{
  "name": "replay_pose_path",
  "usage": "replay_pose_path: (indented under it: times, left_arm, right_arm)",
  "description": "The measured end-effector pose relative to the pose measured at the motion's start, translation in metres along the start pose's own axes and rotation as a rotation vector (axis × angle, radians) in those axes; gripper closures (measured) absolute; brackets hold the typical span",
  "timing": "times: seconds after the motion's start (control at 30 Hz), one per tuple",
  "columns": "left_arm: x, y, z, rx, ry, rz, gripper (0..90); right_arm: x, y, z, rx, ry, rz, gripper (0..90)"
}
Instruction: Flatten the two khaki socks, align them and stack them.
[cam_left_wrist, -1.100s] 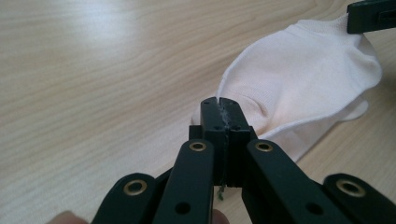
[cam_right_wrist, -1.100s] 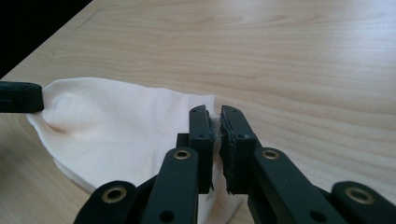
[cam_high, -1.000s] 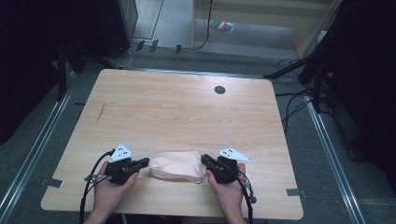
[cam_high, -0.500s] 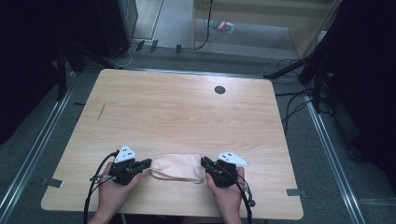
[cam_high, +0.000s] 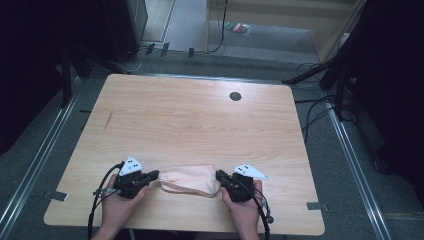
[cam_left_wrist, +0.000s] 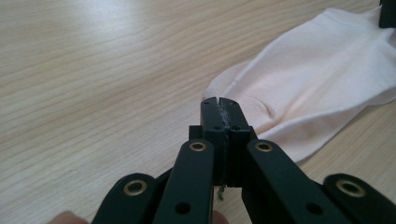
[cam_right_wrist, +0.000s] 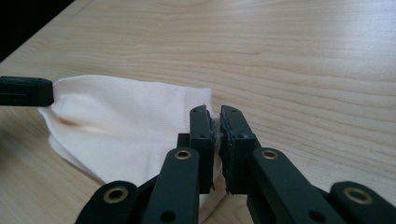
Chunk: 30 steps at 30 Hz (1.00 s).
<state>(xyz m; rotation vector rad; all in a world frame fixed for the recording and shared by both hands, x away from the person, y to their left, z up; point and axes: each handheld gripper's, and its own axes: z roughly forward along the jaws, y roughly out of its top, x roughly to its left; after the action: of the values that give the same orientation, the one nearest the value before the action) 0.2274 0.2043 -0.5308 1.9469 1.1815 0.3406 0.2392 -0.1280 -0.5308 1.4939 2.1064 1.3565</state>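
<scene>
- The cloth (cam_high: 187, 179), a pale peach folded piece that may be a sock, lies on the worktop (cam_high: 200, 120) near its 6 o'clock edge, with its long axis running from 9 to 3 o'clock.
- The left tool (cam_high: 150, 176) has its jaws pressed together on the cloth's 9 o'clock end; in the left gripper view the left tool (cam_left_wrist: 220, 103) appears to have a thin bit of fabric in the seam, though the view is tight.
- The right tool (cam_high: 220, 176) pinches the 3 o'clock end; in the right gripper view the cloth (cam_right_wrist: 126, 121) edge sits between the nearly closed jaws of the right tool (cam_right_wrist: 214, 114).
- Each tool is at its own end, so neither is nearer; the cloth spans the gap between them.
- The near edge at 6 o'clock is close behind the hands, leaving little room to pull back.
- Toward 12 o'clock the bare wood runs well out to a small dark hole (cam_high: 235, 96), so that seems the free way to carry or spread the cloth.
</scene>
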Motion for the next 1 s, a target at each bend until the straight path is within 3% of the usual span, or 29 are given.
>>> replay_pose_path:
  times: [0.2, 0.4, 0.53, 0.67, 0.87, 1.0]
  left_arm:
    - [0.000, 0.001, -0.006, -0.002, 0.004, 0.011, 90.0]
    - [-0.005, -0.003, 0.003, 0.021, -0.040, 0.004, 90.0]
    - [-0.002, -0.004, 0.008, 0.030, -0.026, -0.004, 90.0]
    - [-0.003, -0.005, 0.011, 0.029, -0.014, 0.000, 90.0]
    - [-0.005, -0.001, -0.001, -0.044, -0.001, 0.001, 90.0]
    - [-0.003, -0.002, 0.004, -0.025, 0.009, 0.004, 90.0]
  right_arm:
    - [0.000, 0.003, -0.009, -0.011, -0.010, -0.003, 86.7]
    - [0.002, -0.001, -0.002, 0.025, 0.018, -0.009, 86.2]
    - [0.000, -0.004, 0.004, 0.042, 0.016, -0.011, 85.7]
    - [0.001, -0.004, 0.008, 0.024, 0.022, -0.003, 85.6]
    - [0.006, 0.004, -0.003, -0.047, 0.042, -0.027, 85.4]
    - [0.004, 0.006, -0.001, -0.052, 0.033, -0.024, 85.4]
